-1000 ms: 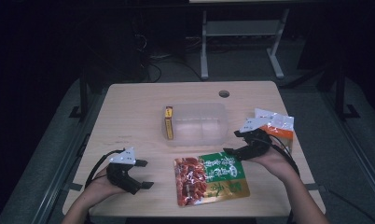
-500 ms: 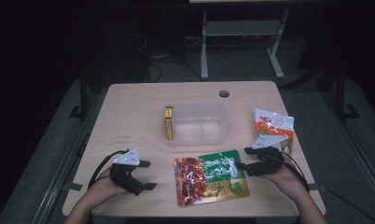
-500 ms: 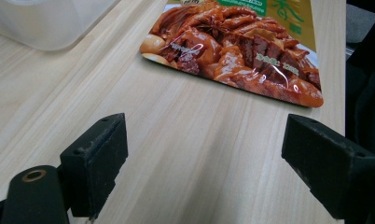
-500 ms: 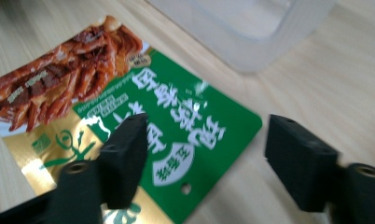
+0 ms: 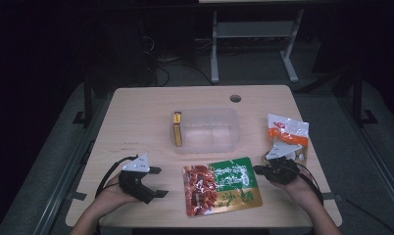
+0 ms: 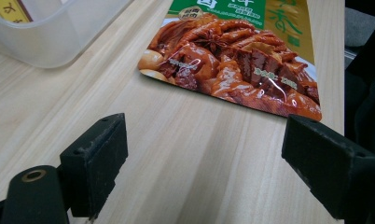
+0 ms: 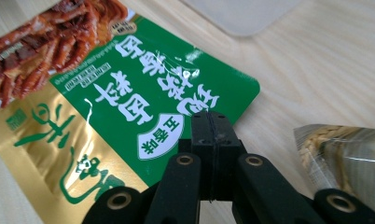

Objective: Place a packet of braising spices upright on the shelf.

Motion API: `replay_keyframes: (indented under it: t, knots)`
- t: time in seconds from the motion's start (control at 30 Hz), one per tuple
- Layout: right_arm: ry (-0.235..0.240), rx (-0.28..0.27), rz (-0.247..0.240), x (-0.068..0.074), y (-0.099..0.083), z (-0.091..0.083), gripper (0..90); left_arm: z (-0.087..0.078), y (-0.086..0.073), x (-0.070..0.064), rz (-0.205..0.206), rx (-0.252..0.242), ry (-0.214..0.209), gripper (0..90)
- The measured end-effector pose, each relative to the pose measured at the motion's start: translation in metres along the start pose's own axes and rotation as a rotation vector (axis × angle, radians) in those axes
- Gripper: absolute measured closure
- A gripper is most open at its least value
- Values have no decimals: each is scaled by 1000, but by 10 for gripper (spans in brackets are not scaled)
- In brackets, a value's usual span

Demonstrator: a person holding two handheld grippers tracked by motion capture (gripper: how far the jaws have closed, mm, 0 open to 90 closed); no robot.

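Note:
A green, gold and red food pouch (image 5: 222, 186) lies flat near the table's front edge, between my two grippers. My left gripper (image 5: 158, 182) rests to its left, held by a hand, jaws wide open and empty. In the left gripper view the pouch (image 6: 237, 56) lies beyond the open left gripper (image 6: 204, 154). My right gripper (image 5: 258, 170) is at the pouch's right edge with its jaws shut. In the right gripper view the closed right gripper (image 7: 210, 123) sits over the pouch's green corner (image 7: 129, 102); nothing shows between the jaws.
A clear plastic container (image 5: 207, 129) stands at mid-table, with a yellow box (image 5: 177, 128) upright against its left wall. An orange and white snack bag (image 5: 287, 129) lies behind my right hand. A round cable hole (image 5: 235, 98) is near the far edge.
My right gripper has come forward and down from near the snack bag to the pouch's right edge. The left gripper has barely moved.

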State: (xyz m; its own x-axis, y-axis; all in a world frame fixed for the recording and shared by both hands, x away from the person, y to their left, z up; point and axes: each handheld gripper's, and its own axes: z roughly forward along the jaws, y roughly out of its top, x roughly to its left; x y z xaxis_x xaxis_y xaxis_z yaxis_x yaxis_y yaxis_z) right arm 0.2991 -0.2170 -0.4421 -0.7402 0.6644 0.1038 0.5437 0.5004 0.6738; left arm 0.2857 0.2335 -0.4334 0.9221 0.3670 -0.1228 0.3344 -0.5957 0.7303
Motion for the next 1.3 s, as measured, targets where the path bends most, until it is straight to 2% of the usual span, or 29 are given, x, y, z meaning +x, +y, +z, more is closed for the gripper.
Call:
replay_keyframes:
  t: [0.13,0.23,0.3,0.5,0.73,0.77,0.9,0.97,1.07,1.2,1.3]
  knots:
    - [43,20,0,-1,-1,7,900,3,1,-2,2,3,-4,140]
    - [71,43,-35,5,-1,12,900,3,1,-2,4,3,-6,139]
    - [68,75,-42,8,-1,15,900,4,1,-2,2,8,-8,140]
    - [71,118,-60,11,-2,23,900,4,-1,-2,5,10,-9,140]
    - [60,107,-75,7,0,26,900,4,-1,-1,0,6,-8,139]
    - [56,108,-67,8,1,27,900,4,-1,-1,2,7,-7,139]
    - [52,114,-89,9,10,33,900,4,0,-1,-1,3,-5,139]
    - [77,110,-84,9,15,39,900,4,0,-1,-1,0,-1,140]
    - [106,115,-112,17,23,48,900,3,1,-2,-7,3,2,139]
    - [81,108,-146,24,28,48,900,5,2,-2,-8,-3,9,139]
    - [63,102,-127,19,27,43,900,10,9,0,6,0,10,139]
